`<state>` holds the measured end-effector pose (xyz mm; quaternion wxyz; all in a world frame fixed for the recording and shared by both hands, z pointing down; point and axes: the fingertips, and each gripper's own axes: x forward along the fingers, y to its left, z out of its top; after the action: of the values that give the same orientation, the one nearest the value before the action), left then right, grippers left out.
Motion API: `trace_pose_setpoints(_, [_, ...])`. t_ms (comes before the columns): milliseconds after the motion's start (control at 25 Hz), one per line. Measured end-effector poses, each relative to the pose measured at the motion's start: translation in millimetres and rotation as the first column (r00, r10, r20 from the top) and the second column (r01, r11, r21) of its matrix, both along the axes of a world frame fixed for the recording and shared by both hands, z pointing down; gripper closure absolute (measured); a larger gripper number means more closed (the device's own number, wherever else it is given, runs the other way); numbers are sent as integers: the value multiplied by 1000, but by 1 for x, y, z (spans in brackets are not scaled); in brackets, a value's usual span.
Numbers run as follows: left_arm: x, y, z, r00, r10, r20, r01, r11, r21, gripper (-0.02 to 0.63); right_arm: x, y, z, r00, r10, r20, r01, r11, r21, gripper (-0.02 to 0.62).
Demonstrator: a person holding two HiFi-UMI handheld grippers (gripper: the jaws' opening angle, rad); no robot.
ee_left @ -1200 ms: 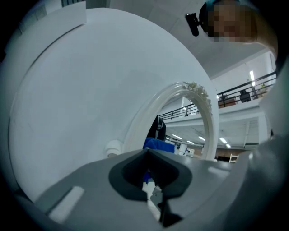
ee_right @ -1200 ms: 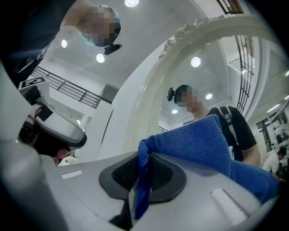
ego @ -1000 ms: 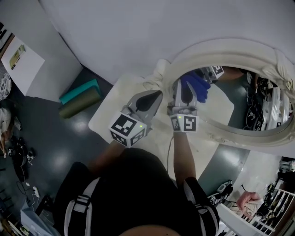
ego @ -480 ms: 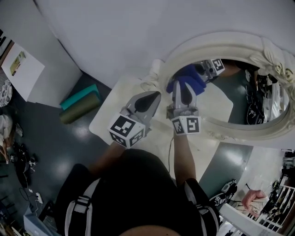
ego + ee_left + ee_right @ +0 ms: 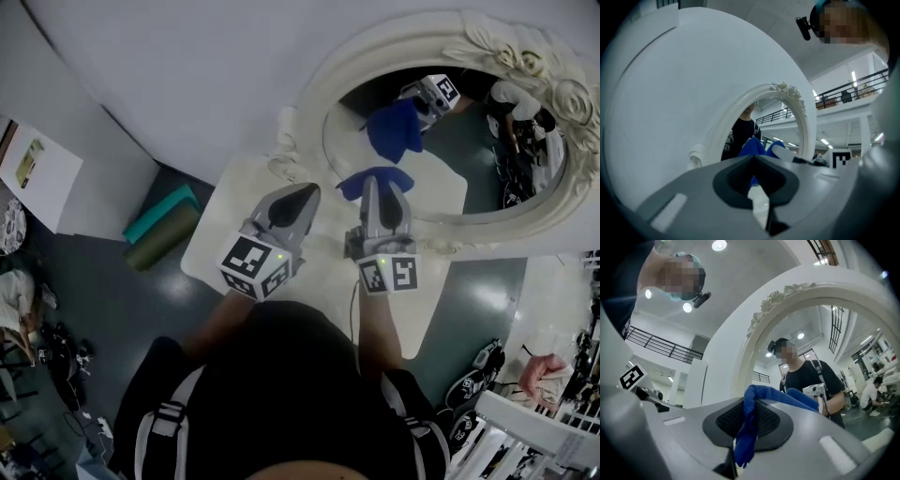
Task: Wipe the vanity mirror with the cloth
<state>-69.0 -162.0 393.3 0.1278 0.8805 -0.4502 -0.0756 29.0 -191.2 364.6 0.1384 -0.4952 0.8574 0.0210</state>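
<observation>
The right gripper [image 5: 377,190] is clenched on a blue cloth [image 5: 373,177]; in the right gripper view the fabric hangs pinched between the two jaws and bunches over their tips. In the head view the cloth sits at the lower left edge of the vanity mirror [image 5: 310,92], an oval glass in an ornate white frame that stands on a white table [image 5: 222,221]. The cloth's blue reflection shows higher in the glass, apart from the cloth itself, and whether the fabric touches the glass cannot be told. The left gripper [image 5: 302,199] is held just beside the right one, over the table and short of the frame, with its jaws drawn together on nothing. Two rolled mats [image 5: 161,221], one teal and one olive, lie on the dark floor left of the table.
</observation>
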Motion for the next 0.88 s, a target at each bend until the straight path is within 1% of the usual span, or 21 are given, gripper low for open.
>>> trace_pose_setpoints(120, [8,6,3,1000,28,6,-28,1000,-2,600,18,14,3,998,60,-3,-60,998,-20,558])
trace_pose_setpoints(240, [14,8,10,999,44,13,-44,999,0,600,38,24,17,991,130,-15,-130,990,-54,558])
trace_pose_setpoints(400, [45,21,7,999,20,36,-21,999,36,600,90,50,34,977,208,-39,-211,970,-118,558])
trace_pose_setpoints(480, [47,27,11,998,-3,57,0,998,58,600,101,62,52,971,235,-53,-240,957,-162,558])
trace_pose_setpoints(560, [51,31,17,998,-10,65,6,998,59,600,107,73,69,967,247,-66,-255,945,-203,557])
trace_pose_setpoints(640, [64,39,23,998,-2,68,-1,999,38,600,117,86,80,966,248,-72,-258,937,-235,558])
trace_pose_setpoints(760, [76,48,33,997,13,83,-13,1000,10,600,127,100,94,964,257,-72,-267,927,-265,557])
trace_pose_setpoints(880, [81,54,41,995,23,94,-23,1000,3,600,131,107,102,962,268,-61,-274,918,-285,557])
